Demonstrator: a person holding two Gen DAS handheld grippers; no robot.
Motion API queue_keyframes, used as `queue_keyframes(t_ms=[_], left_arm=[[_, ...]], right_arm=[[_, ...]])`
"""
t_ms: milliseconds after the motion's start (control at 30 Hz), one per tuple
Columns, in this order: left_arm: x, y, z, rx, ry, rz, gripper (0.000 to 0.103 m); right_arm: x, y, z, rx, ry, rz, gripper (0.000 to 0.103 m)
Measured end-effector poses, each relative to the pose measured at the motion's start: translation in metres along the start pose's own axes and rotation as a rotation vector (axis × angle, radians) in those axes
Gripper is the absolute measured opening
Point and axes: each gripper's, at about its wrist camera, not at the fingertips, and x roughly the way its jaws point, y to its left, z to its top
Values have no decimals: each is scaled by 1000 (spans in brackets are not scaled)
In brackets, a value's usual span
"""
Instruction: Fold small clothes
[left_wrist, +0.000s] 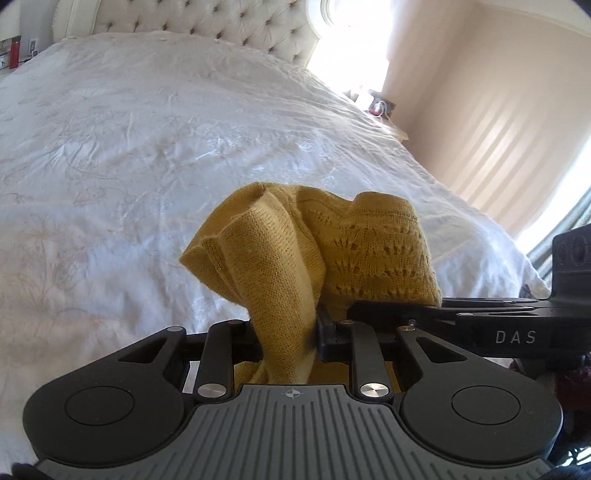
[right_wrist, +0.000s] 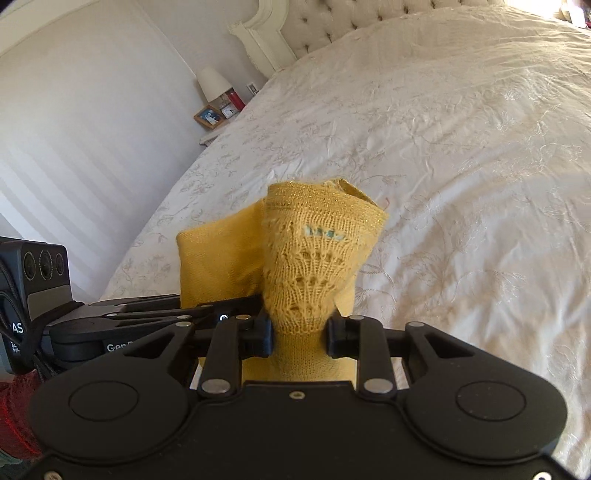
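- I'm pinching the yellow knit garment (left_wrist: 291, 258) in my left gripper (left_wrist: 286, 332); cloth is bunching upward
- My right gripper (right_wrist: 300, 332) is clamping its lacy part (alongside the left) above the white bedspread (right_wrist: 461, 147)

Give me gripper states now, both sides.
Left gripper: closed on the yellow knit garment.
Right gripper: closed on the same garment.

Mustard-yellow lace-knit garment (left_wrist: 373, 247) (right_wrist: 314, 258); white floral-embroidered bedspread (left_wrist: 147, 147) (right_wrist: 461, 147); black grippers
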Motion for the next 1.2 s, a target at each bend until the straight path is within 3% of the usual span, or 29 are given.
queue_keyframes(t_ms=[200, 367, 433, 500, 567, 633, 700, 767, 967, 1067, 1200], left_arm=[[-34, -44, -28, 16, 53, -20, 24], [-27, -45, -40, -41, 92, -53, 24], [-8, -37, -46, -37, 84, 1, 34], [20, -20, -58, -6, 67, 161, 45], [50, 2, -69, 6, 144, 322, 45], [61, 23, -75, -85, 226, 337, 45], [52, 30, -82, -164, 216, 312, 46], [43, 22, -88, -118, 207, 308, 48], [41, -11, -121, -40, 252, 239, 59], [45, -19, -144, 3, 306, 259, 59], [49, -5, -172, -2, 394, 315, 63]], right_arm=[[-43, 5, -23, 52, 43, 56, 37], [-53, -19, -34, 118, 81, 94, 37], [-43, -35, -35, 86, 79, 8, 45], [-29, -60, -44, 35, 56, -230, 66], [-17, -83, -48, -2, 76, -415, 67], [-17, -96, -51, 13, 92, -455, 67], [-26, -100, -57, 35, 85, -433, 78], [-32, -100, -67, 21, 103, -389, 89], [-21, -87, -108, -16, 236, -330, 92], [-10, -82, -132, -46, 333, -319, 94], [4, -92, -157, -71, 457, -374, 95]])
